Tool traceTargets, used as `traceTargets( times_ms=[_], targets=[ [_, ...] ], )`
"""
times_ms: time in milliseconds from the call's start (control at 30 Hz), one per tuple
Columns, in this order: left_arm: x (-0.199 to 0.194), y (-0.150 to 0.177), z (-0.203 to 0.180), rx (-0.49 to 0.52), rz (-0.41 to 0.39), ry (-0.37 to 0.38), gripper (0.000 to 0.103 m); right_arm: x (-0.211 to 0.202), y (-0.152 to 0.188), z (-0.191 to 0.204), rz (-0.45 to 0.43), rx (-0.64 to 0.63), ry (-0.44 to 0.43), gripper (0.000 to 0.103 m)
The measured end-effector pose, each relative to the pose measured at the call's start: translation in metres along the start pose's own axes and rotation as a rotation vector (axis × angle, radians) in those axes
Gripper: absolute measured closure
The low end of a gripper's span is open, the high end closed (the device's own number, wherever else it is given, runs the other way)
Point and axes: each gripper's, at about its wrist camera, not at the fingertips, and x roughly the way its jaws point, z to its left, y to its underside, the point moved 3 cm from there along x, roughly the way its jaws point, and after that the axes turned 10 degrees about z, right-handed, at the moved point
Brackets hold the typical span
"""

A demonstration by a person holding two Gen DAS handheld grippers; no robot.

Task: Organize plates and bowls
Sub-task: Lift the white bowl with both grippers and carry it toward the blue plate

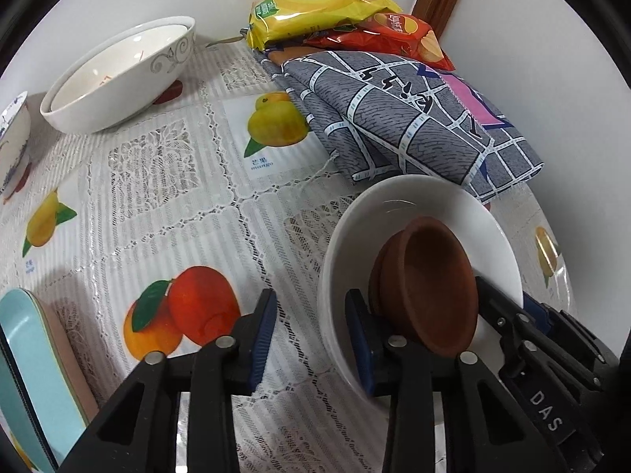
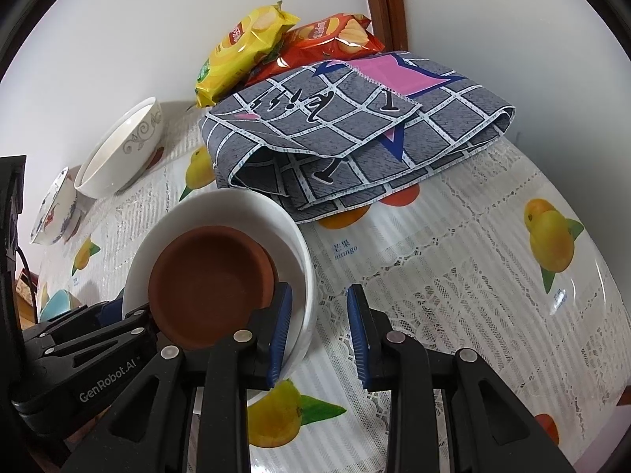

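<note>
A white bowl [image 1: 414, 205] [image 2: 236, 209] stands on the fruit-print tablecloth [image 1: 157, 197], with a brown clay dish [image 1: 430, 287] [image 2: 205, 276] lying tilted inside it. My left gripper [image 1: 311, 339] straddles the bowl's near-left wall, one blue pad inside by the brown dish and one outside, with a gap showing, so it is open. My right gripper [image 2: 319, 331] straddles the opposite wall the same way, and tablecloth shows between its outer pad and the bowl. Each gripper appears in the other's view: the right gripper [image 1: 508, 295], the left gripper [image 2: 126, 309].
A large white bowl with grey scrollwork [image 1: 118, 79] and a blue-patterned bowl [image 1: 12, 138] stand far left. A teal plate [image 1: 27, 374] lies at the near left edge. A folded grey checked cloth [image 1: 414, 118] and yellow and red chip bags [image 1: 323, 0] sit by the wall.
</note>
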Motion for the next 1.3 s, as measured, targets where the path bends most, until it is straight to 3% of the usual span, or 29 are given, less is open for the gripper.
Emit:
traceTargets(
  times_ms=[200, 533, 967, 1133, 1300],
  targets=[
    [-0.0014, 0.0024, -0.0058, 0.023, -0.018, -0.013, 0.08, 0.0038, -0.0027, 0.0028, 0.023, -0.011, 0.02, 0.075],
    [0.0003, 0.0012, -0.008, 0.027, -0.013, -0.047, 0.08, 0.0044, -0.0019, 0.0035, -0.001, -0.022, 0.028, 0.075],
    [0.002, 0.0025, -0.0058, 0.013, -0.022, -0.023, 0.082, 0.0017, 0.0046, 0.0031, -0.054, -0.001, 0.0, 0.076],
    [0.0027, 0.0028, -0.006, 0.008, -0.008, 0.01, 0.088, 0.0029, 0.0024, 0.0064, -0.031, 0.001, -0.012, 0.091],
    [0.0024, 0.0045, -0.006, 0.003, -0.01, 0.011, 0.088, 0.0028, 0.0022, 0.0072, -0.034, 0.013, -0.016, 0.091]
  ],
)
